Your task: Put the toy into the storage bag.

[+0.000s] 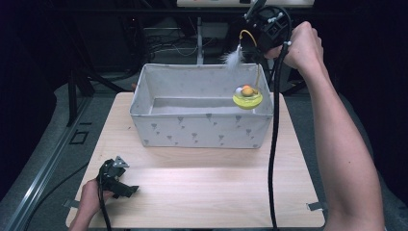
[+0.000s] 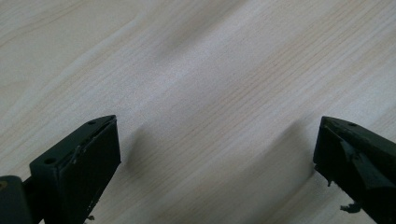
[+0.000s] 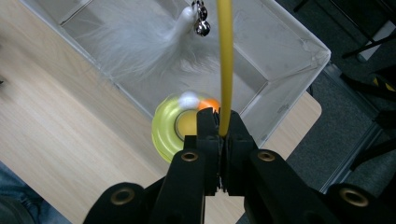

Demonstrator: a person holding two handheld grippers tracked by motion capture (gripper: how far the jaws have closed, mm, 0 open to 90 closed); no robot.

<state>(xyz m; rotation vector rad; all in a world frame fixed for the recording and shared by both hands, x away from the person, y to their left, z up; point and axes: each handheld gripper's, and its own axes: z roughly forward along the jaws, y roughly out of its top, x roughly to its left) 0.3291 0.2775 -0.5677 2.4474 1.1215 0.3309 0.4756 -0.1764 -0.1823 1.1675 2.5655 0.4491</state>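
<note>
Cat toy (image 1: 247,96) hangs in the air over the right end of the grey fabric bin (image 1: 199,126), lifted clear of the wooden table (image 1: 211,192) and not yet set down, so by my reading the pick-up is done and the lowering into the bin and letting go are left. The right gripper (image 3: 219,128) is clamped tight on the toy's thin yellow wand (image 3: 225,60), jaws pressed together around it, held high above the bin's far right corner. The left gripper (image 1: 115,177) rests low at the table's near left edge, jaws spread wide over bare wood and holding nothing. The toy has a round yellow-green base (image 3: 169,130) with small orange and white balls, a white feather (image 3: 140,39) and tiny silver bells (image 3: 201,18) dangling from the curved wand's end.
</note>
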